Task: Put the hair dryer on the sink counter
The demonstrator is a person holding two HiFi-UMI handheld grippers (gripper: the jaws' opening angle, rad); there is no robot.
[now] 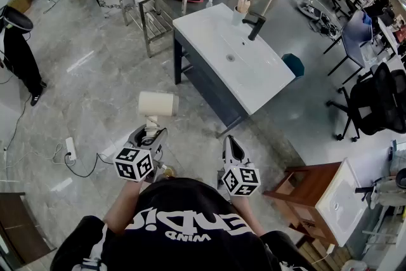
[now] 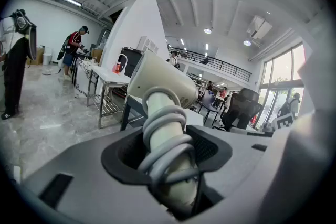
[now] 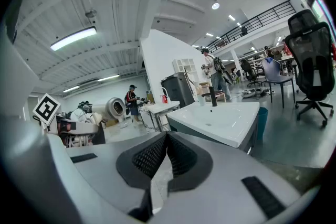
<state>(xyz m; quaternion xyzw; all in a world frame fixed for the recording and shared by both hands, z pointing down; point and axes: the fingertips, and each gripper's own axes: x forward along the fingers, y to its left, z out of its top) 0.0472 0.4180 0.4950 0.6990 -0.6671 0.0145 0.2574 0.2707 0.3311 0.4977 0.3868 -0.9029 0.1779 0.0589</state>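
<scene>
Head view: the white rectangular sink counter on a dark frame [image 1: 269,89] is seen ahead, well apart from the carried item. The cream plastic hair dryer [image 1: 158,104] is held upright over the grey stone floor [image 1: 89,79], with its handle, wound in grey cord [image 2: 167,131], clamped in the wide-set left gripper [image 2: 168,152]. It is judged light, rigid and top-heavy. The handle is the sound hold, though the coils may slip. The right gripper [image 3: 165,153] is closed on nothing. Both are held forward, tipped slightly down.

Matt cream plastic hair dryer [image 1: 158,103], smooth grey rubbery cord [image 2: 167,131] round its handle, glossy white sink counter [image 1: 269,82], polished grey stone floor [image 1: 95,54].
</scene>
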